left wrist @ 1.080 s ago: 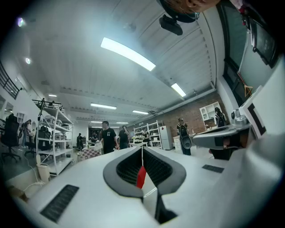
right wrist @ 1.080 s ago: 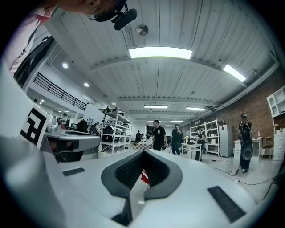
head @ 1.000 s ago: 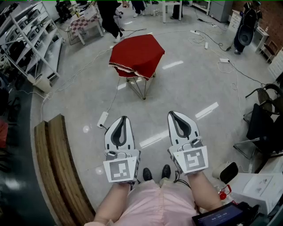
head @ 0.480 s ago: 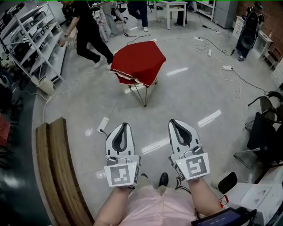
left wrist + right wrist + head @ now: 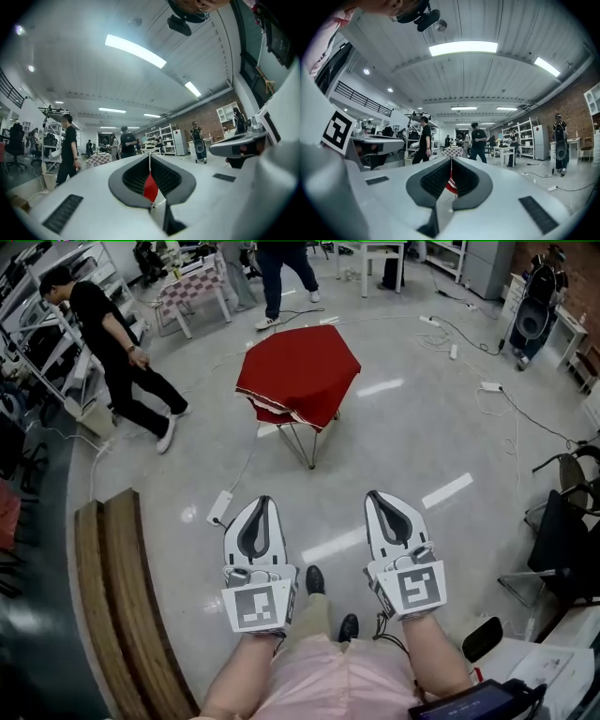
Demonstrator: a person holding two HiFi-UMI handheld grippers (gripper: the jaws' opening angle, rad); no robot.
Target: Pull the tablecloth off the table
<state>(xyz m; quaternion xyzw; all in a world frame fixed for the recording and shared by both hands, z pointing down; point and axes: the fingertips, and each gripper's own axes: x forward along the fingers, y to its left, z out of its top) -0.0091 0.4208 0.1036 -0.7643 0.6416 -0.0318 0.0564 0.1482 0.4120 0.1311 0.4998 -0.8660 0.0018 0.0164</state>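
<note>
- Bare floor (image 5: 375,446) lies open from the left gripper (image 5: 261,504) and right gripper (image 5: 378,495) to the table (image 5: 302,439) under its red cloth (image 5: 300,367), well ahead.
- A power strip (image 5: 218,506) lies on the floor just left of the left gripper.
- A wooden bench (image 5: 117,596) walls the left side.
- A person in black (image 5: 117,343) is mid-stride left of the table; another person (image 5: 281,268) stands behind it.
- A dark chair (image 5: 562,531) and floor cables (image 5: 487,385) crowd the right.

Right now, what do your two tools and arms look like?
Both are white wedges with dark teardrop-shaped pads: left tool, right tool. Each carries a cube with black-and-white square markers. Dark cables trail under the right one. The clothing is pink.
</note>
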